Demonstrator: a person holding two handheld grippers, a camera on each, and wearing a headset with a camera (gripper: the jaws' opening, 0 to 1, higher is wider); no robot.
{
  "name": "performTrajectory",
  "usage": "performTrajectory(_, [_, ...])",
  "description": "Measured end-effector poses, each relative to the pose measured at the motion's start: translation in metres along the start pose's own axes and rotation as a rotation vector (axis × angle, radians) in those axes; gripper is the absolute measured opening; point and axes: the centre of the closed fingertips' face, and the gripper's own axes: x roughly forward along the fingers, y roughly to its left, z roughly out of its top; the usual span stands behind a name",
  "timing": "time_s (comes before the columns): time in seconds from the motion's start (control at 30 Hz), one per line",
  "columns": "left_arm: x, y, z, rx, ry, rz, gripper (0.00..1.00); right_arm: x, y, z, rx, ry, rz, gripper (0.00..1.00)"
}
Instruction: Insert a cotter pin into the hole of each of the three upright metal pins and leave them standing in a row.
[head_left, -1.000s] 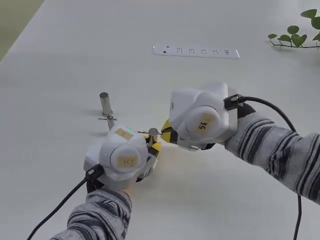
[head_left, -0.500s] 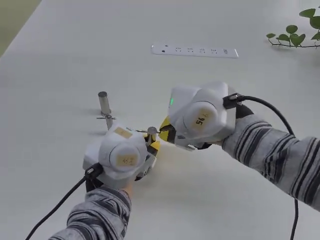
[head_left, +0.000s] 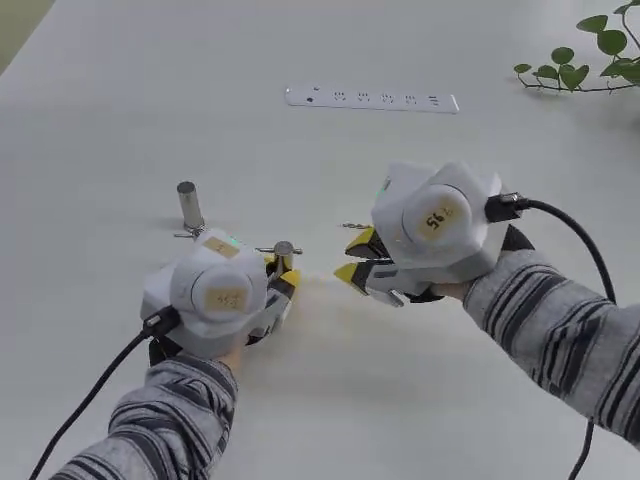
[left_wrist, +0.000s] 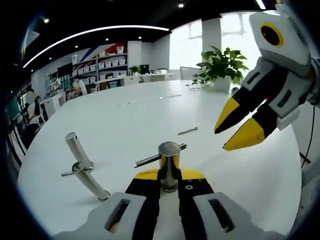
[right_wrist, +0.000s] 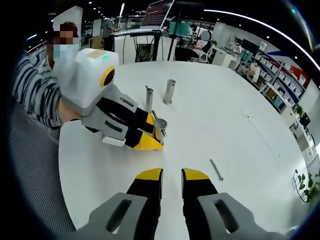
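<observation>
Left hand-held gripper (left_wrist: 170, 176) pinches a metal pin (left_wrist: 169, 159); right hand-held gripper (right_wrist: 171, 176), spread, nearby.

Even overhead light washes a white worktable (head_left: 350, 400).
Shadows beside the metal pin (head_left: 187, 203) fall soft and faint. In the gripper views the ceiling strip light (left_wrist: 100, 30) bows with fisheye distortion, the window (left_wrist: 240, 30) blows out bright, and the edges darken.

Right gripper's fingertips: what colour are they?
Yellow fingertips, black behind; the right gripper shows best in the left gripper view.
</observation>
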Motion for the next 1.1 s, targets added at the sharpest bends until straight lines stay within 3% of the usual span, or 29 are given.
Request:
performTrajectory(0.33, [0.009, 0.004, 0.010, 0.013, -0.008, -0.005, 0.09, 0.000, 0.001, -0.003, 0.054, -0.004, -0.004, 0.11])
performTrajectory(0.73, [0.012, 0.006, 0.007, -0.028, 0.010, 0.009, 0.09, 0.001, 0.000, -0.001, 0.091, -0.015, -0.008, 0.11])
performTrajectory(1.1, [0.012, 0.006, 0.006, -0.002, 0.004, 0.020, 0.10, 0.001, -0.003, -0.006, 0.152, -0.012, -0.009, 0.14])
